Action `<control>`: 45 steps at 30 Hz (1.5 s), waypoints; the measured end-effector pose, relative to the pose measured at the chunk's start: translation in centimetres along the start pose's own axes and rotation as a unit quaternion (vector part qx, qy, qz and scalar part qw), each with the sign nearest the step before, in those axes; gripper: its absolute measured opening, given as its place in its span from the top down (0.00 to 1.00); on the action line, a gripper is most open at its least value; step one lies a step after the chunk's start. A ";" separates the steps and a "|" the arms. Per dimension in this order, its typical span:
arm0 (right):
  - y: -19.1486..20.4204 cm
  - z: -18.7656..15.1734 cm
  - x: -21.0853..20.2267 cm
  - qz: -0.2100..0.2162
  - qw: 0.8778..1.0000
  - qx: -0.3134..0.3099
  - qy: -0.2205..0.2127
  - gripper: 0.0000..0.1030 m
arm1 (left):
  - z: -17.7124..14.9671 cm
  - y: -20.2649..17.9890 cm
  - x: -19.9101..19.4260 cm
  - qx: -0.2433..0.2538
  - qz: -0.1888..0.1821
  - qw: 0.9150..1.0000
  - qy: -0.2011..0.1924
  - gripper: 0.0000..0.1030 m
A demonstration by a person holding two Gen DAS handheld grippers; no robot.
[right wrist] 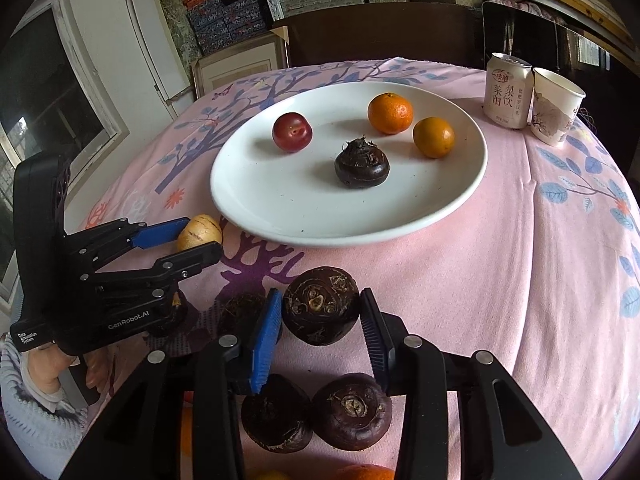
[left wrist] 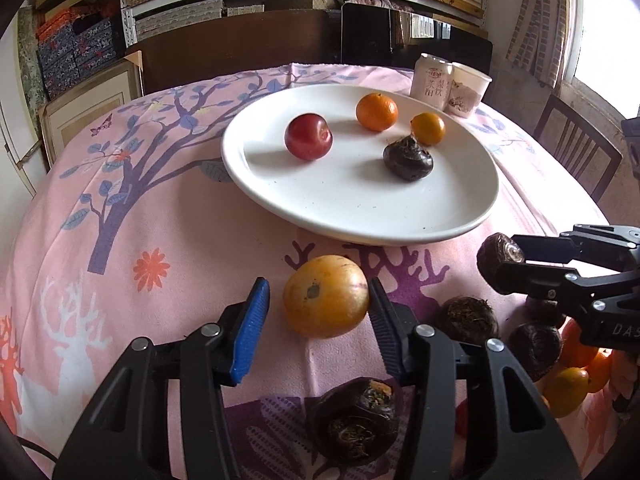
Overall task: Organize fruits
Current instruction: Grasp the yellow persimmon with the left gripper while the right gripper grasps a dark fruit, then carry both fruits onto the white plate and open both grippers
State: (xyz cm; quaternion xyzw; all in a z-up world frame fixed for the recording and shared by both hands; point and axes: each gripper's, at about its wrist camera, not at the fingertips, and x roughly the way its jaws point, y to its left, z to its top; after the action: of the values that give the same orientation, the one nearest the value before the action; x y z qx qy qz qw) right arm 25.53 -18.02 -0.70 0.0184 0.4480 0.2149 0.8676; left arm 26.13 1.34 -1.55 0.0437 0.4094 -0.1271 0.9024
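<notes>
A white plate (left wrist: 360, 216) (right wrist: 280, 216) holds a red plum (left wrist: 308, 136) (right wrist: 292, 132), two oranges (left wrist: 377, 111) (right wrist: 390, 113) and a dark water chestnut (left wrist: 408, 159) (right wrist: 361, 164). My left gripper (left wrist: 318, 300) (right wrist: 196, 238) is open around a yellow-orange fruit (left wrist: 325, 297) (right wrist: 199, 233) lying on the cloth; the right pad touches it, the left pad stands apart. My right gripper (right wrist: 320, 308) (left wrist: 500, 260) is shut on a water chestnut (right wrist: 321, 305) (left wrist: 499, 257), held just above the cloth near the plate's front edge.
Several more water chestnuts (right wrist: 352, 412) (left wrist: 354, 420) and small oranges (left wrist: 568, 390) lie on the pink patterned tablecloth (right wrist: 500, 260) near me. A drink can (right wrist: 507, 96) and a paper cup (right wrist: 556, 106) stand behind the plate at the right. A wooden chair (left wrist: 576, 148) is beyond the table.
</notes>
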 end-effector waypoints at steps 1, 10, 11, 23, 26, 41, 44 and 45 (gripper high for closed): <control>0.0 0.0 -0.1 0.002 1.000 0.001 -0.001 0.61 | 0.1 0.1 -0.4 -0.003 -0.004 1.000 -0.005 0.52; 0.0 0.0 -0.1 0.007 1.000 0.003 -0.001 0.61 | -0.2 -0.3 0.0 0.004 -0.018 1.000 0.005 0.43; 0.0 0.0 0.0 0.008 1.000 0.003 -0.001 0.61 | -0.2 -0.7 0.2 0.013 -0.008 1.000 0.004 0.39; -0.1 0.0 -0.1 0.009 1.000 0.006 -0.003 0.61 | -0.1 -0.3 1.4 0.002 -0.024 0.999 0.023 0.59; -0.1 0.1 -0.6 0.023 1.000 0.009 -0.010 0.61 | -0.1 0.0 -0.3 -0.008 -0.028 1.000 0.005 0.59; -4.1 4.2 -1.7 0.023 0.988 0.108 -0.105 0.36 | 5.5 -1.8 0.2 0.001 0.027 0.998 -0.052 0.11; -4.4 3.9 -2.2 0.027 0.986 0.119 -0.116 0.26 | 4.8 -1.7 0.3 0.013 0.041 0.998 -0.048 0.08; -4.4 3.6 -2.4 0.030 0.985 0.119 -0.121 0.26 | 4.6 -1.6 0.1 0.009 0.041 0.998 -0.046 0.07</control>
State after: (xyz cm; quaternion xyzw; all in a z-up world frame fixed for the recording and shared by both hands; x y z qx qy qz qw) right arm 28.73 -22.34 2.34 0.1608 0.3619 0.1817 0.9001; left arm 29.12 -1.02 1.41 0.0625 0.3639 -0.0957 0.9244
